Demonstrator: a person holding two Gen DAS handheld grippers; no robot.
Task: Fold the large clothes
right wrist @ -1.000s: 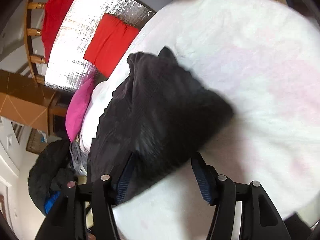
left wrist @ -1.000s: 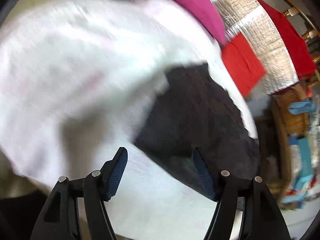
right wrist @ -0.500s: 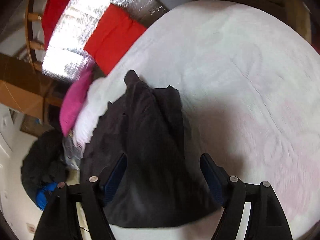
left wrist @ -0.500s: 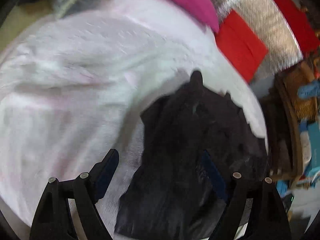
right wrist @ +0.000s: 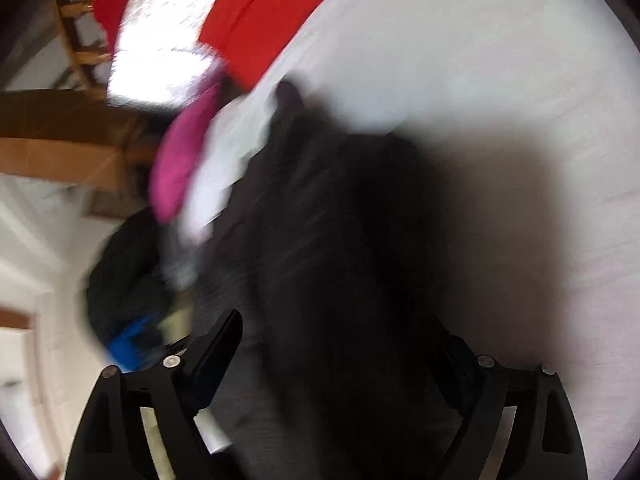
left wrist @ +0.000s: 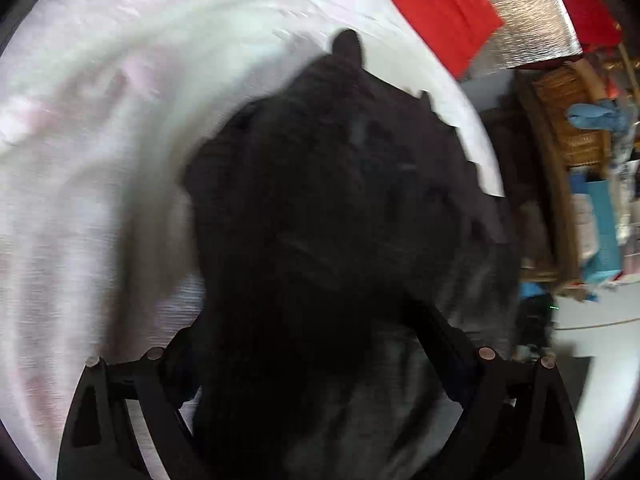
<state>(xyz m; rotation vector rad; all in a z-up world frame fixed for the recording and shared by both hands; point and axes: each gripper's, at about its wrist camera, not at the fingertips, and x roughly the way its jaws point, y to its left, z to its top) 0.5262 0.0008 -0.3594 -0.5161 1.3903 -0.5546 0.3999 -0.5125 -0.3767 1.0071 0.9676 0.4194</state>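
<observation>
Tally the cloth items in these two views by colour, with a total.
Black: 1, the garment on the white cover
White: 1, the cover
Red: 2, the cloth by the bed and the cloth behind the foil sheet
Pink: 1, the pillow
Total: 5

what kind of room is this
Probably a bedroom at home: a dark garment lies on a wide white bed cover, with a pink pillow at its edge, and a wicker shelf cluttered with household things stands beside it.
</observation>
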